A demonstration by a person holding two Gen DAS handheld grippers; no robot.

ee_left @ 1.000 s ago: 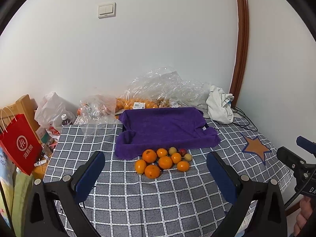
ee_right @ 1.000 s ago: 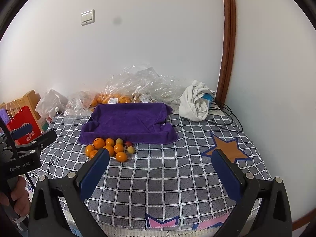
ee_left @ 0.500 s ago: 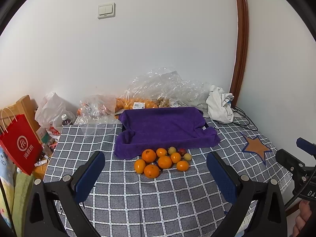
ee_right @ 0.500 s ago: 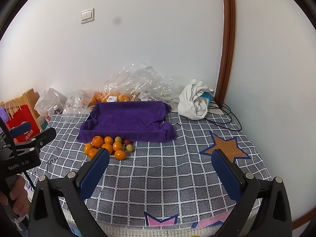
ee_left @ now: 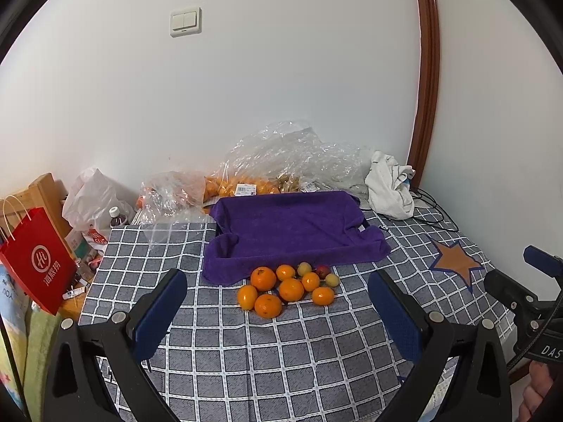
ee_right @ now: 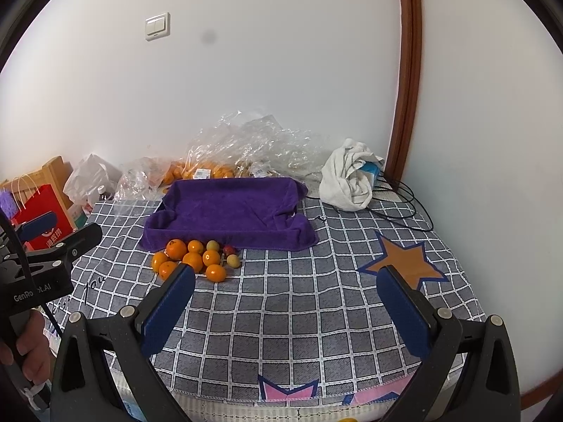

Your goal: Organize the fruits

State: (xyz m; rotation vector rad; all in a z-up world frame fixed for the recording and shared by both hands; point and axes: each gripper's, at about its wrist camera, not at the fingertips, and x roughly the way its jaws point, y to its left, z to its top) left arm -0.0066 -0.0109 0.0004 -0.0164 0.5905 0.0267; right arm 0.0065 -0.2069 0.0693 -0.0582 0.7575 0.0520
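A cluster of several oranges point(ee_left: 291, 289) point(ee_right: 192, 261) with small yellow-green fruits point(ee_left: 304, 268) point(ee_right: 233, 261) and one red fruit point(ee_left: 321, 271) point(ee_right: 228, 249) lies on the checked cloth, just in front of a purple towel-lined tray point(ee_left: 292, 227) point(ee_right: 228, 211). My left gripper point(ee_left: 278, 313) is open, well short of the fruit. My right gripper point(ee_right: 286, 307) is open too, with the fruit ahead and to its left. Nothing is between either pair of fingers.
Crumpled clear plastic bags point(ee_left: 281, 161) point(ee_right: 246, 140) holding more oranges sit behind the tray against the wall. A white cloth bundle point(ee_left: 388, 190) point(ee_right: 350, 176) with black cables lies back right. A red paper bag point(ee_left: 35, 260) point(ee_right: 44, 211) stands off the left edge.
Both grippers have drifted slightly; the fruit and tray sit a little higher in the right wrist view. Nothing was picked up or released.
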